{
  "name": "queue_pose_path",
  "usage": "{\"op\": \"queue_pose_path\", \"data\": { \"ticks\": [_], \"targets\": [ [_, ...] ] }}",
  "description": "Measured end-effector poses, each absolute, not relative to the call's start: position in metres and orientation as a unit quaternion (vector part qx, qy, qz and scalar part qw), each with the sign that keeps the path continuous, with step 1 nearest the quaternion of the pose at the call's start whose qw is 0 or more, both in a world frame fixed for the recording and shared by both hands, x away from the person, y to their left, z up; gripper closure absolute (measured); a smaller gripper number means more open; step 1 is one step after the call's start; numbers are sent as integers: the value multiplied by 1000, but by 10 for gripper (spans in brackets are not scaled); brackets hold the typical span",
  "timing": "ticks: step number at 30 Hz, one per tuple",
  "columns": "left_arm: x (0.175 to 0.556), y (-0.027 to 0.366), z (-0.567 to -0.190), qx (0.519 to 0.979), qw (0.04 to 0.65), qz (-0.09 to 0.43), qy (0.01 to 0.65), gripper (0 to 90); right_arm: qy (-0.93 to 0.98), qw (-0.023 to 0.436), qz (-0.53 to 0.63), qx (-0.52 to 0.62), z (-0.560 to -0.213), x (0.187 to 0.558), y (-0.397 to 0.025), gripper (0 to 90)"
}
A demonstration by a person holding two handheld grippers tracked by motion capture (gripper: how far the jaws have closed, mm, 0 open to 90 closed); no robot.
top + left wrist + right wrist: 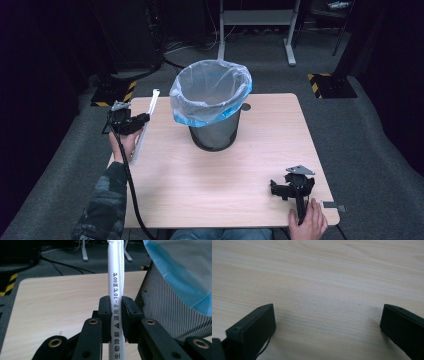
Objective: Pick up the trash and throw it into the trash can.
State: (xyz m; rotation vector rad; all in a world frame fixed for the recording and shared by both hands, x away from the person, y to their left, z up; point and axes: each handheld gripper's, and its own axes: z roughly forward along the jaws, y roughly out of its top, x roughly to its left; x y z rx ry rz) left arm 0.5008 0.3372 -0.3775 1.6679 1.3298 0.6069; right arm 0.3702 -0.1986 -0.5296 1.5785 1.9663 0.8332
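On one table (210,170), left tool (115,305) grips one wrapped straw (115,272); right tool (327,322) gapes beside one bin (214,130).

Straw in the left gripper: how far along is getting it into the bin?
Done: the left gripper is shut on the wrapped straw, gripped mid-length. In hand: the straw is held beside the lined mesh bin, at the table's left edge, not over the opening. Left: move it above the bin and release. The right gripper sits open near the table's near right corner.
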Motion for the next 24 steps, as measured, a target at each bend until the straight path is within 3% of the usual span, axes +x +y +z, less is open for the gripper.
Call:
{"op": "queue_pose_path", "data": {
  "ticks": [24],
  "targets": [
    [524,313,-301,667,470,290,501,785,719,241,305,577,-530,370,-199,0]
  ]
}}
